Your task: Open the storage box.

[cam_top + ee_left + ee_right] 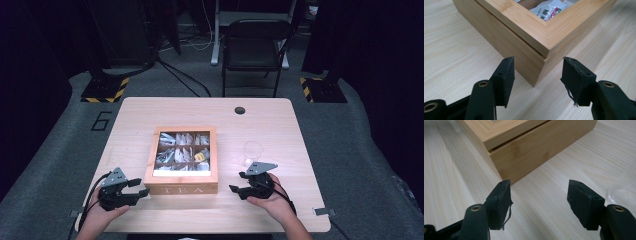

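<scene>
A wooden tea box (181, 189) with a windowed lid lies closed in the middle of the light wood table (150, 112), with several tea bags (182, 152) visible through the window. My left gripper (142, 187) is at the box's front left corner. In the left gripper view the box (524, 47) has that corner just beyond my left gripper (537, 72), whose jaws stand apart on either side without touching it. My right gripper (237, 182) stands open near the front right corner. In the right gripper view the box (536, 147) lies ahead of my right gripper (539, 195), with bare table between the jaws.
A clear plastic cup (252, 152) stands just right of the box, close behind my right gripper, and its edge shows as the cup (624, 192) in the right gripper view. A round cable hole (240, 110) sits near the table's far edge. A black folding chair (255, 47) stands beyond the table.
</scene>
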Available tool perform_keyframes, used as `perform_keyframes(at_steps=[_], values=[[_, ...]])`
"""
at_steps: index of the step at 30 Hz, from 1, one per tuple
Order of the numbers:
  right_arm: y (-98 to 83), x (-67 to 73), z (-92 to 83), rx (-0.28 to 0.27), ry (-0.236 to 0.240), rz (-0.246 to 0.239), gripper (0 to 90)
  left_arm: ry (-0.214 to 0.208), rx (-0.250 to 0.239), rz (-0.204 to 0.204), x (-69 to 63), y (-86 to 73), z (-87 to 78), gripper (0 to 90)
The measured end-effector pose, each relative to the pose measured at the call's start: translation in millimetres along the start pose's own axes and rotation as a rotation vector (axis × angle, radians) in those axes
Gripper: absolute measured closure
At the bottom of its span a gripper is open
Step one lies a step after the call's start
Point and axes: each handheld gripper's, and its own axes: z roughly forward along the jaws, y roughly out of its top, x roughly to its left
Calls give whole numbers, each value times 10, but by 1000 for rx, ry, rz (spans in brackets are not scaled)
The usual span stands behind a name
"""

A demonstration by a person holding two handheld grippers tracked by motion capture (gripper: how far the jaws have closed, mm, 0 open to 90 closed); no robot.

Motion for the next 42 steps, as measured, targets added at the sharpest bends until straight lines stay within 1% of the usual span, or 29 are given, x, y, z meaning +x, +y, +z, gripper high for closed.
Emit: perform_keyframes(at_steps=[1,2,6,7,8,9,10,11,12,17,18,20,21,22,23,24,26,27,28,30,31,32,33,35,36,37,40,41,42], values=[[7,8,4,-1,-3,-8,351,-5,-6,-20,-7,-3,7,445],[15,28,26,-9,-1,-11,353,1,-7,-13,4,0,11,454],[15,39,50,1,2,-6,357,1,-18,-9,-5,8,22,486],[13,38,71,6,6,-15,357,2,-17,-4,-14,13,28,493],[13,38,71,6,6,-15,357,1,-24,-16,-34,9,40,493],[14,49,82,11,9,-10,357,3,-22,1,-37,16,55,513],[15,53,88,6,10,-5,357,-1,-19,-12,-54,15,65,522],[15,53,88,6,10,-5,357,-1,-19,-12,-54,15,65,531],[24,56,98,3,17,-10,357,8,-15,-6,-68,17,86,540],[39,82,122,-4,19,8,357,15,-13,-5,-69,16,95,540],[41,77,131,-8,22,1,357,17,-14,-4,-73,14,95,540],[44,81,140,-12,21,2,357,20,-14,1,-75,15,94,540],[51,95,154,-10,30,3,381,20,-14,-2,-76,16,94,540],[55,100,158,-9,38,-7,393,15,-11,-11,-78,15,92,540],[56,109,159,-10,40,-8,399,15,-11,-11,-78,15,92,540],[57,116,162,-9,42,-12,403,13,-14,-20,-79,15,91,540],[62,125,163,-7,44,-19,405,11,-34,-21,-72,22,74,540],[62,125,163,-7,44,-19,405,11,-34,-21,-72,22,74,544],[75,137,160,-13,45,-13,405,12,-65,-32,-70,33,49,566],[87,148,157,-20,43,-8,406,24,-62,-19,-87,40,52,569],[93,152,156,-26,42,-6,406,26,-51,-6,-93,45,45,569],[93,152,156,-26,42,-6,406,26,-51,-6,-93,45,45,569],[107,161,160,-37,42,0,411,33,-55,-5,-105,47,49,572],[119,178,163,-31,43,5,418,32,-46,5,-104,53,41,571],[127,182,174,-37,48,-11,422,33,-47,9,-105,54,41,571],[135,198,179,-35,48,-6,425,40,-54,13,-109,54,45,572],[162,235,203,-34,60,-25,456,39,-66,8,-118,56,43,571],[162,235,203,-34,60,-25,456,27,-59,16,-108,60,30,571],[170,251,206,-34,65,-21,470,31,-77,5,-113,54,39,571]])
